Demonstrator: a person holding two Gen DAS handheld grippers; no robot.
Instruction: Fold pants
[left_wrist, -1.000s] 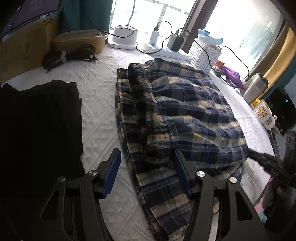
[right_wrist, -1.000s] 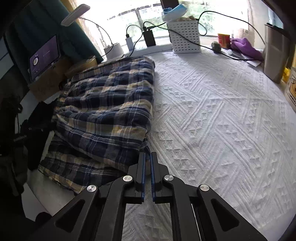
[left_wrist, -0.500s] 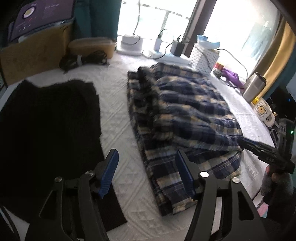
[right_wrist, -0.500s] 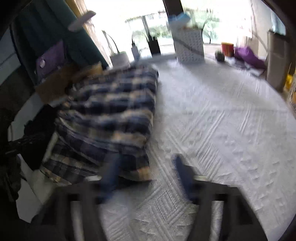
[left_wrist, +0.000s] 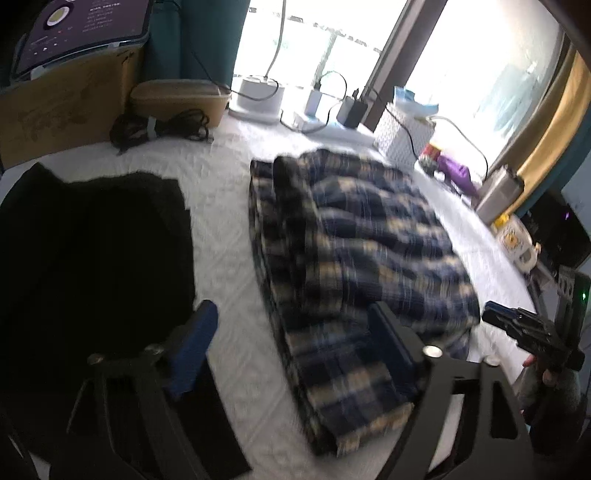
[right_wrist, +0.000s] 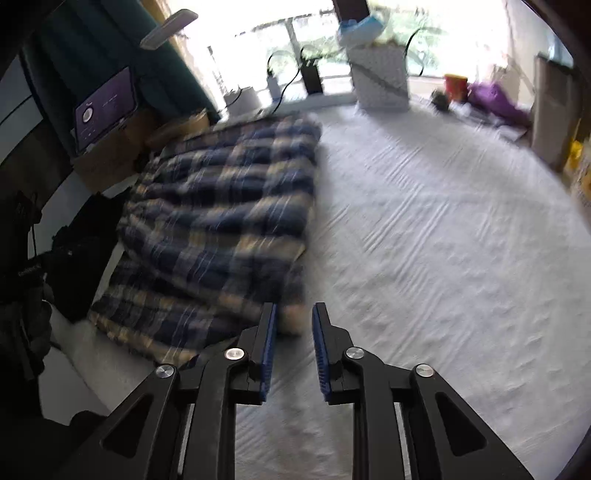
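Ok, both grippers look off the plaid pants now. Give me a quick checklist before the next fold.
1. Left gripper free of cloth: ok, jaws opening, nothing between them.
2. Right gripper free of cloth: ok, jaws opening, nothing gripped.
3. Plaid pants lying folded on the white bedspread: ok.
4. Edges lined up: cannot tell, blurred.
5. Black garment apart from pants: ok.

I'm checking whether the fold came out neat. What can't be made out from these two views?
- Plaid pants: motion blur in both views smears the layers, so edge alignment is unclear.
- Black garment: left wrist view, too dark for detail; cut off by the left edge.
- Right hand-held gripper: jaws opening with nothing between them; its near finger hides the pants' corner.
- Left hand-held gripper: jaws opening; its right finger covers part of the pants.
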